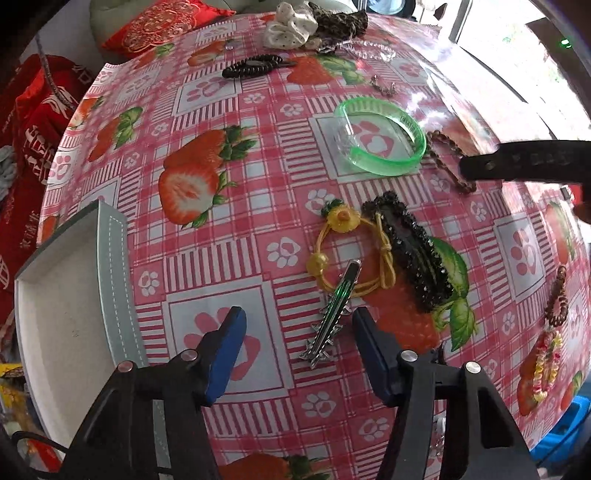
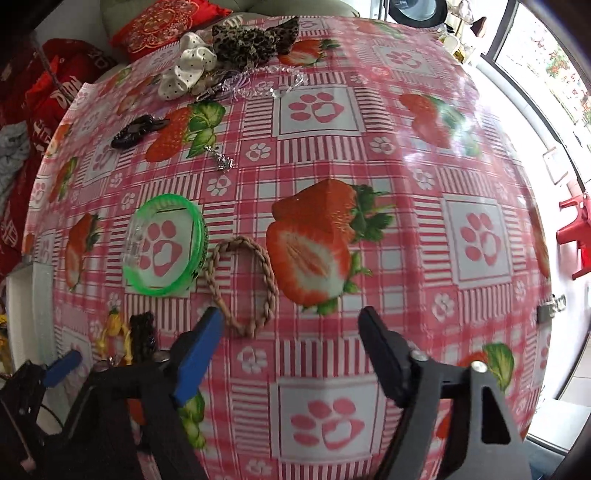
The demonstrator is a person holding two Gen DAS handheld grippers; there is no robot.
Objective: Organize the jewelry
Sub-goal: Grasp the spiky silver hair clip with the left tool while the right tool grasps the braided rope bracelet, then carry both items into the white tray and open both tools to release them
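Note:
My left gripper [image 1: 297, 315] is open and empty, low over the table, with a silver spiky hair clip [image 1: 332, 319] lying between its fingers. Just beyond lie a yellow cord hair tie [image 1: 345, 251] and a black beaded barrette [image 1: 410, 254]. A green bangle [image 1: 384, 136] lies farther off; it also shows in the right wrist view [image 2: 166, 247]. My right gripper [image 2: 291, 319] is open and empty, with a brown braided band [image 2: 243, 284] just ahead of its left finger. The grey-white tray [image 1: 110, 266] sits at the table's left edge.
The table [image 2: 369, 155] has a pink strawberry cloth. At its far side lie a white scrunchie [image 1: 288, 29], a leopard scrunchie [image 2: 255, 40], a black clip [image 1: 251, 66], a clear bead chain [image 2: 273, 83] and a small silver piece [image 2: 221, 158]. Beaded bracelets [image 1: 554, 310] lie right. Red cushions [image 1: 37, 122] lie left.

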